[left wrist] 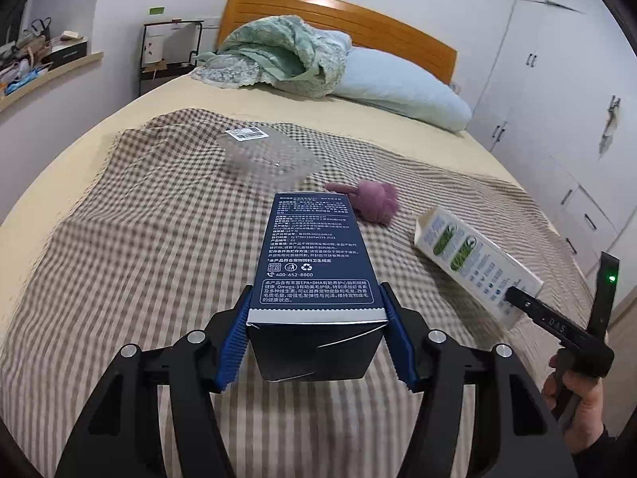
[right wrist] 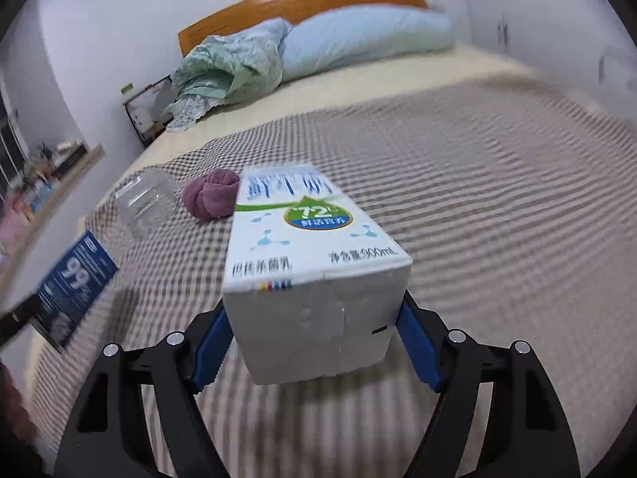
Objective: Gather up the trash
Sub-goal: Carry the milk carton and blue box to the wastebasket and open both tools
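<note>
Left gripper (left wrist: 316,322) clamps a dark blue box (left wrist: 314,263); right gripper (right wrist: 314,342) clamps a milk carton (right wrist: 314,263) — both probably light, crushable cardboard, held near their ends.

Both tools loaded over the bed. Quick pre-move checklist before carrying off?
1. Left tool gripping the blue box: ok, both pads sit against its sides near the end.
2. Right tool gripping the milk carton: ok, clamped at its base.
3. Both items off the checked blanket: cannot tell, though they look raised.
4. Gap between carton and box: ok, apart in both views.
5. Trash left behind: not ok, the clear plastic container lies on the blanket beside a purple cloth ball.
6. Bin location: cannot tell, none in view.
</note>
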### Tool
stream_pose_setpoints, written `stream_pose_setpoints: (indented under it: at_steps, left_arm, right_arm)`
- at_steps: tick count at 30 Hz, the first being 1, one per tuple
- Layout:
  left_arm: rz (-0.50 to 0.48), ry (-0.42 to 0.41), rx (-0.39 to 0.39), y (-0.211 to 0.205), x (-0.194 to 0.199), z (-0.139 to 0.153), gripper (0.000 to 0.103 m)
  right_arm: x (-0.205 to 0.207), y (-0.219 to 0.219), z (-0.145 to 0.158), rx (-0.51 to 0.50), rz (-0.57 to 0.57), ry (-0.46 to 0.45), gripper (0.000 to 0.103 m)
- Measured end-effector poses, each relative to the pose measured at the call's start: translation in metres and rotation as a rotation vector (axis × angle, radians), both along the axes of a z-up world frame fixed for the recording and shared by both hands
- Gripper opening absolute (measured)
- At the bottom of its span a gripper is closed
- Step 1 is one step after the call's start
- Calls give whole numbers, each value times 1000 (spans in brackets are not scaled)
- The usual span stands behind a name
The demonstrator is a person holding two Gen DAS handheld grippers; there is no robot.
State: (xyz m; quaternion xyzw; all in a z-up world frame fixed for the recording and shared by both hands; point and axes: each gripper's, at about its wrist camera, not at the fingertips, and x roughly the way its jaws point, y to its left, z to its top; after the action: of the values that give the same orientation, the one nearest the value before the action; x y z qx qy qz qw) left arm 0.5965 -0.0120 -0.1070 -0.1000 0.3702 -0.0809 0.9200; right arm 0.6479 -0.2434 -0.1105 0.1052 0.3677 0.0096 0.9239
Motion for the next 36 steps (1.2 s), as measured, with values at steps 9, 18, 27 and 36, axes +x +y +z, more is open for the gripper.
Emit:
stream_pose_setpoints:
  at_steps: [9,18,27,36]
  left_arm:
    - [-106,-16,7,-45,-106,36,58]
    - [-401,-10,-51,-127,-209,58,58]
    - [-791,135,28,-264,-288,7,58]
    - [-896,331,287,-349,-299,-95,58]
  right_arm:
    - [-150,-28,58,-88,-9,-39,70]
    - [-293,-84,98,-216,-73,-93,70]
    - [-422,-140,81,-242,-186,-62,70]
    - [-504,-164,-18,-159,-252,165,70]
